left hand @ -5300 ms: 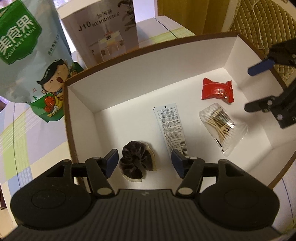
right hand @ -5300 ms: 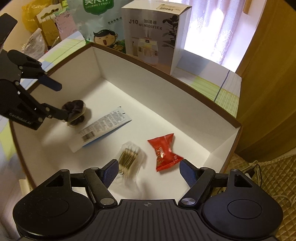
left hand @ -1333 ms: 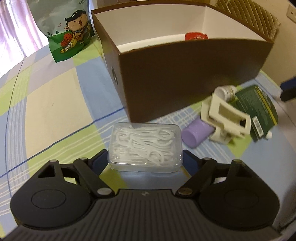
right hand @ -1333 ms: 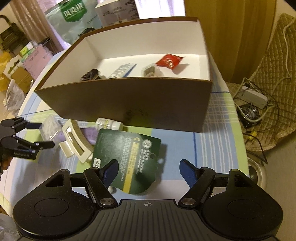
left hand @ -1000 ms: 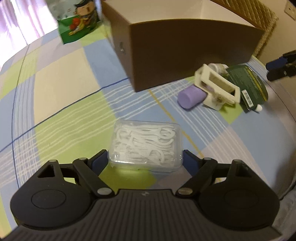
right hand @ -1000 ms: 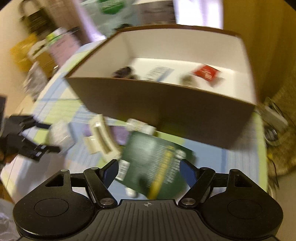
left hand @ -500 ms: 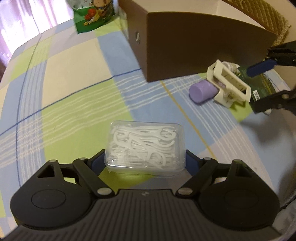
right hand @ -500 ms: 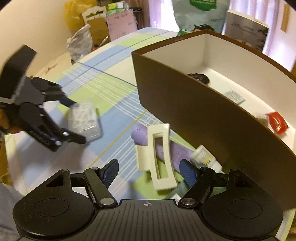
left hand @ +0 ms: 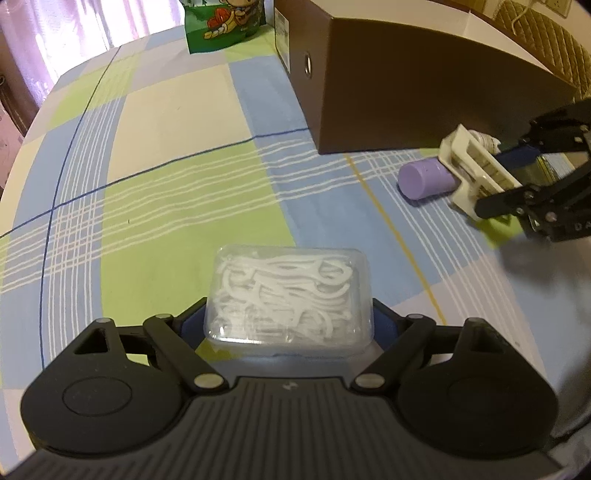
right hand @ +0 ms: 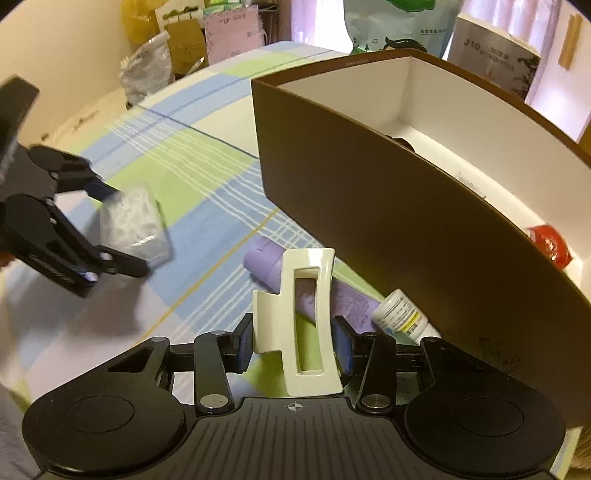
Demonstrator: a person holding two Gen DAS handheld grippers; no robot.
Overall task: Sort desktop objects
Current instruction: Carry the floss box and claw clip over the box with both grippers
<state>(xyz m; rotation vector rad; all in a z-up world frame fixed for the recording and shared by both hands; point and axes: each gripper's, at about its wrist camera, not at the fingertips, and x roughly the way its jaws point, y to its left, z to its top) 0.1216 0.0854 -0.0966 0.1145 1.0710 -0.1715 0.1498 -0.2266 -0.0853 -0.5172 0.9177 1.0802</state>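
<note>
A clear box of white floss picks (left hand: 288, 291) sits between the blue pads of my left gripper (left hand: 288, 321), which is shut on it just above the checked cloth. In the right wrist view the same box (right hand: 133, 225) hangs in the left gripper (right hand: 118, 227) at the left. My right gripper (right hand: 293, 347) straddles a cream hair claw clip (right hand: 306, 280). Its jaws are closing and both pads touch the clip's sides. The clip lies across a purple tube (right hand: 266, 266). From the left wrist view the clip (left hand: 472, 166) shows in the right gripper (left hand: 502, 181).
A brown box with a white inside (right hand: 369, 206) stands right behind the clip, holding a red packet (right hand: 550, 243). A small white bottle (right hand: 402, 314) lies against its wall. A green snack bag (left hand: 225, 22) and a humidifier carton (right hand: 495, 59) stand beyond.
The right gripper swung over from the green packet to the hair clip, sank onto it, and its jaws narrowed around it. The left gripper stayed put with the floss box.
</note>
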